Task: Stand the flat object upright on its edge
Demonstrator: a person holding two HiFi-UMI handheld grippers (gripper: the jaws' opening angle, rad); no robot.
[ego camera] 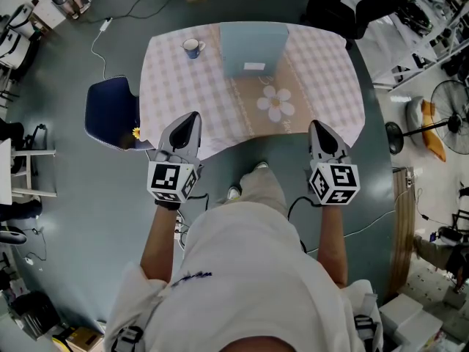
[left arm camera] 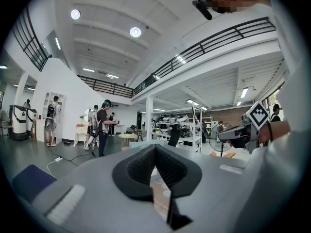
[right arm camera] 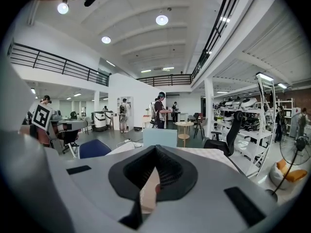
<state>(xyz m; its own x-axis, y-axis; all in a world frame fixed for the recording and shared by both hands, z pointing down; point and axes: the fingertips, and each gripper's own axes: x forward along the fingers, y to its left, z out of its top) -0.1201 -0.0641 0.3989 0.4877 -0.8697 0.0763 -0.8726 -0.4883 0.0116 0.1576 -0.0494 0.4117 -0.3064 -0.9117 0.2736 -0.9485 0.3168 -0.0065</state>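
Note:
A light-blue flat board (ego camera: 253,46) with a small white label stands upright at the far side of the table (ego camera: 176,101); the right gripper view shows it as an upright rectangle (right arm camera: 159,137). My left gripper (ego camera: 192,117) hovers over the table's near left edge, shut and empty. My right gripper (ego camera: 316,127) hangs at the near right edge, also shut with nothing in it. Both are far from the board. In each gripper view the jaws (left arm camera: 155,152) (right arm camera: 155,152) meet in a closed point.
A checked cloth covers the table, with a brown mat and a white daisy-shaped piece (ego camera: 276,103) in the middle. A blue-and-white mug (ego camera: 193,48) stands at the far left. A blue chair (ego camera: 110,112) is left of the table, a black office chair (ego camera: 330,9) behind it.

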